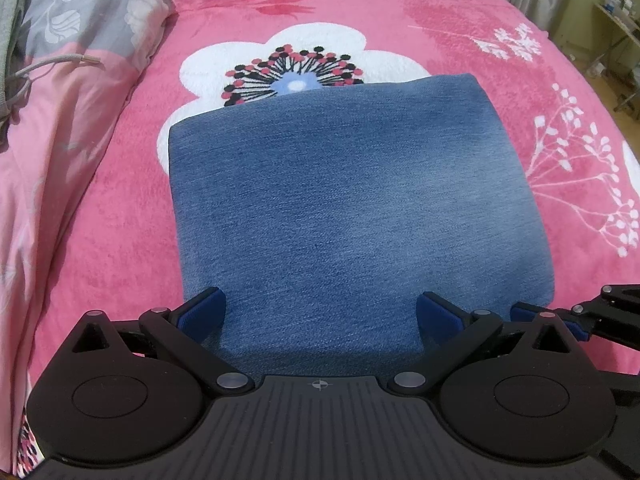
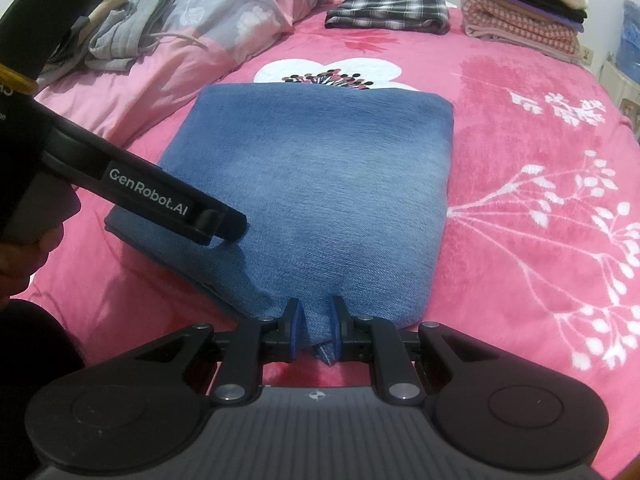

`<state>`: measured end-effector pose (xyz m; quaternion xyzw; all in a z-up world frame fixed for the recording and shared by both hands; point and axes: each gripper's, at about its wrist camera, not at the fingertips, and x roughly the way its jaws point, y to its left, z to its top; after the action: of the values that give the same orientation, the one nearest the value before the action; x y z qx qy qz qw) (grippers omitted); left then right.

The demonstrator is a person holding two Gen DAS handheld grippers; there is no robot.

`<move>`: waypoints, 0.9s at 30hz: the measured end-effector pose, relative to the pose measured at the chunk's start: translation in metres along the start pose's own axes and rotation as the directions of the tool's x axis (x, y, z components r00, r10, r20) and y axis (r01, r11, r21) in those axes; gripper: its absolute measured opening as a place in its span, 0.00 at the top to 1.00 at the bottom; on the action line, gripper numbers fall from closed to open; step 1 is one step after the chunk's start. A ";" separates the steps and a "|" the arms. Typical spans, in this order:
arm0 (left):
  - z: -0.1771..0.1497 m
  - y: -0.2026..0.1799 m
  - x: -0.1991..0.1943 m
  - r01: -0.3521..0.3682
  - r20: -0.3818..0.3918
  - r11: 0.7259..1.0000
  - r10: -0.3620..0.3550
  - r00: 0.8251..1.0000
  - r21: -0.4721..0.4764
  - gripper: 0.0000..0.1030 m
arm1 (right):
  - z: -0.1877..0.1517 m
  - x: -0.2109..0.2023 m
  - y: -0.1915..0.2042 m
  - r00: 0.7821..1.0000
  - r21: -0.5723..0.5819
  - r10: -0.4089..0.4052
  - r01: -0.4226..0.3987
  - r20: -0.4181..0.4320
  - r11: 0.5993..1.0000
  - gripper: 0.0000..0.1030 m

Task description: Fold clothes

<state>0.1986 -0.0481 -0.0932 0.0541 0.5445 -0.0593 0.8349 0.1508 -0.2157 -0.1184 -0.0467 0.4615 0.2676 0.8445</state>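
Folded jeans (image 1: 344,200) lie mid-frame on the pink bed (image 1: 120,208). Right tongs (image 2: 314,328) pinch the near edge, bunching it. Left tongs (image 1: 320,316) stand spread wide over the denim, holding nothing. Risk: a one-sided pull drags the stack and opens the layers.

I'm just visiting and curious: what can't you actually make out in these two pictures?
- Jeans: the near edge, left wrist view, hidden under the left gripper.
- Folded layers underneath: covered by the top denim in both views.
- Clothes stack: cut off by the top edge, right wrist view.
- Shelf items: too small, left wrist view.
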 end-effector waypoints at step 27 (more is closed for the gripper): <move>-0.022 0.096 -0.046 0.154 0.230 0.972 -0.111 0.967 -0.180 0.01 | 0.014 -0.041 0.001 0.990 0.049 -0.063 0.058 0.125 0.997 0.58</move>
<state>0.1755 0.0515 -0.0571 -0.0720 0.4550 -0.0667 0.8851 0.1436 -0.2270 -0.0770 -0.0243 0.4113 0.2336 0.8807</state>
